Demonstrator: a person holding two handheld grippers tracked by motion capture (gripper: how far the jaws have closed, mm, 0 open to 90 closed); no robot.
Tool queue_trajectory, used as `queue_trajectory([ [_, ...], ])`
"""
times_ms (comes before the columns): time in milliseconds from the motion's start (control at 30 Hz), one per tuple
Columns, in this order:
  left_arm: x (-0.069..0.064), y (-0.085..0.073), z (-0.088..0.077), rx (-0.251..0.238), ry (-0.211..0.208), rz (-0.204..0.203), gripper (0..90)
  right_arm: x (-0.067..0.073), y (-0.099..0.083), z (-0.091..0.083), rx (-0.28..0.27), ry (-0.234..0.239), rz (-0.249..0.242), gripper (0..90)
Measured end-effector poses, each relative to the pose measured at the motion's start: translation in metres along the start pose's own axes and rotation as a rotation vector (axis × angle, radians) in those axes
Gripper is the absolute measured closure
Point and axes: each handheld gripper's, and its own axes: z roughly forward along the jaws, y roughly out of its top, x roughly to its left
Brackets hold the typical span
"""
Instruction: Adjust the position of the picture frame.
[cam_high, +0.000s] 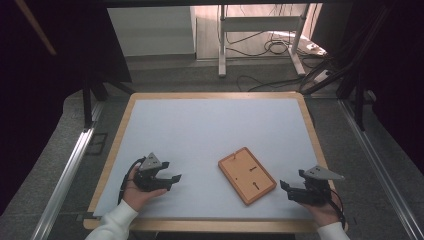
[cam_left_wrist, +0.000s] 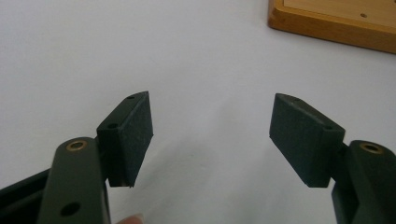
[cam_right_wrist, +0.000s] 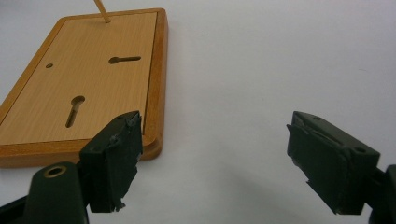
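Nothing looked handled yet: the wooden board (cam_high: 247, 175) lay flat at the mat's five o'clock, untouched, between the left gripper (cam_high: 172, 178) and right gripper (cam_high: 284, 186), both with jaws apart and empty.

This looks like a lab or a recording room. Beyond the grippers, a white table (cam_high: 210, 125) with wooden rim stands between black curtains (cam_high: 45, 65); cables (cam_high: 270, 47) lie on the floor near a metal stand (cam_high: 222, 45).
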Motion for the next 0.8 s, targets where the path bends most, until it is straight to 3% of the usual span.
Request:
queue_trajectory([
  [233, -0.0020, 0.0016, 0.0026, -0.004, 0.010, -0.009, 29.8, 0.0007, -0.0005, -0.0013, -0.005, 0.006, -0.014, 18.3],
  [433, -0.0083, 0.0040, 0.0038, -0.004, 0.010, 0.018, 29.8, 0.0004, -0.0016, -0.0019, -0.016, -0.003, -0.006, 17.9],
  [800, -0.0061, 0.0025, 0.0013, -0.010, 0.003, 0.015, 29.8, 0.0043, -0.0015, -0.0014, -0.010, 0.004, -0.021, 18.0],
])
